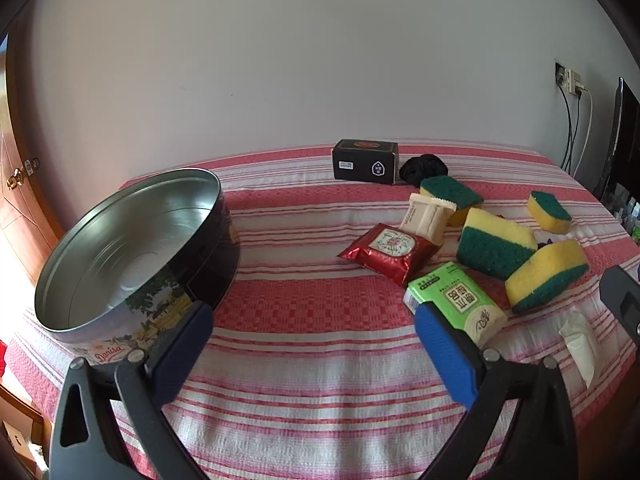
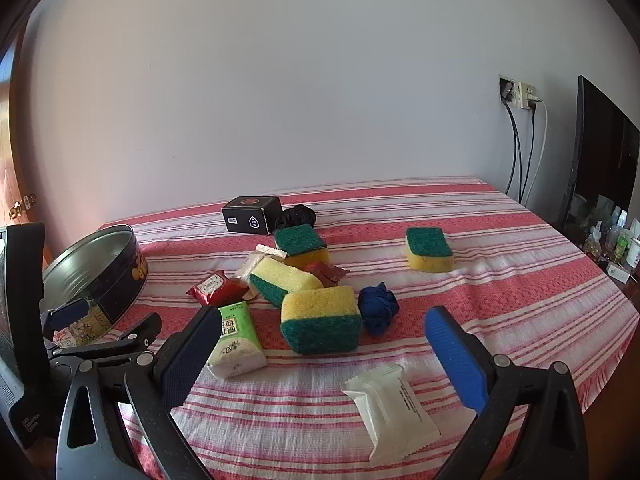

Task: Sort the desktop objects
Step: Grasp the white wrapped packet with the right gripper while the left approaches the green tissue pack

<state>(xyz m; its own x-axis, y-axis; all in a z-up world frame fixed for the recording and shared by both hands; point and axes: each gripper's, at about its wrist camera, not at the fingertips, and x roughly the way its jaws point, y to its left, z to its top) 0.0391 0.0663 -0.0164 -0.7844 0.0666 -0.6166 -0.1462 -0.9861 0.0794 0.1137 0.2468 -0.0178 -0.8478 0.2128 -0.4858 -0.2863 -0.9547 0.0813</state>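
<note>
Left wrist view: both hand-held grippers gape empty; blue finger (image 1: 444, 356) partly hides green tissue pack (image 1: 460, 304).

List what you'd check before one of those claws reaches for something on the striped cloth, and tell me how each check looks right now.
1. Left claw open with nothing between its fingers: ok.
2. Right claw open with nothing between its fingers: ok.
3. Round tin lidless, inside bare: ok.
4. White packet lies apart from the pile, nearest the right claw: ok.
5. Green tissue pack clear of the left claw's blue finger: cannot tell, they overlap in view.
6. Sponges separated for single picking: not ok, three crowd together.
</note>
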